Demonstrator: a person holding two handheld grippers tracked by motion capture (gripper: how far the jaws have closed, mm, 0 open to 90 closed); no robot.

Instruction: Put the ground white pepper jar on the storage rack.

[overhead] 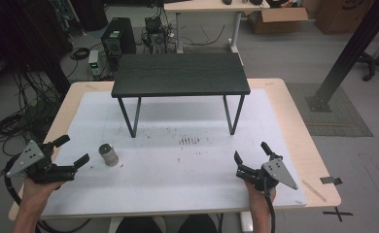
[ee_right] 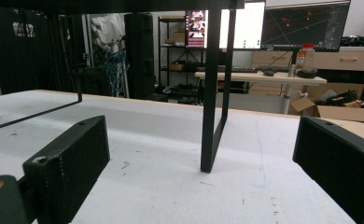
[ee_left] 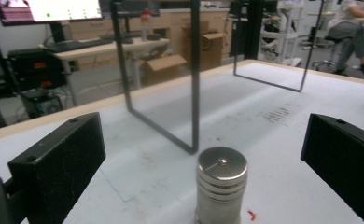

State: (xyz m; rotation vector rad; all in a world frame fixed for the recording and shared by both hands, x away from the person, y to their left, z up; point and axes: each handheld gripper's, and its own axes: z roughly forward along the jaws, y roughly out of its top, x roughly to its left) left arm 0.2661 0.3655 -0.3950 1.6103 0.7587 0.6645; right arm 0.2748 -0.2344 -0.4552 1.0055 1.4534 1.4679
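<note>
A person at the near edge of a table (overhead: 294,121) holds a two-jaw gripper in each hand. The table top is pale wood, and a white mat (overhead: 178,160) covers most of it, marked with dark scuffs near its middle.

Left gripper (overhead: 72,152): held in the person's left hand (overhead: 34,187) at the near left corner of the mat. Its jaws stand wide apart and grip nothing. In the left gripper view, the left gripper (ee_left: 203,154) points across the mat with a small metal cylinder (ee_left: 221,184) between its two black jaws, a clear gap on each side.

Metal cylinder (overhead: 109,154): upright on the mat, just to the right of the left gripper's jaw tips and nearer than the left legs of the small black bench (overhead: 180,74). It has a flat top and grooved rings around its upper part.

Right gripper (overhead: 251,154): held in the person's right hand (overhead: 260,194) at the near right of the mat, well apart from the cylinder. Its jaws are also spread wide and empty. In the right gripper view, the right gripper (ee_right: 201,154) faces a black bench leg (ee_right: 213,102) that stands on the mat farther off.

Black bench: a dark rectangular top on thin black frame legs, standing on the far half of the mat, between the two grippers in left-right position.

Background: beyond the table lie a grey floor, cables (overhead: 17,121), computer equipment (overhead: 117,36), a pale desk (overhead: 207,7) and cardboard boxes (overhead: 275,19).
</note>
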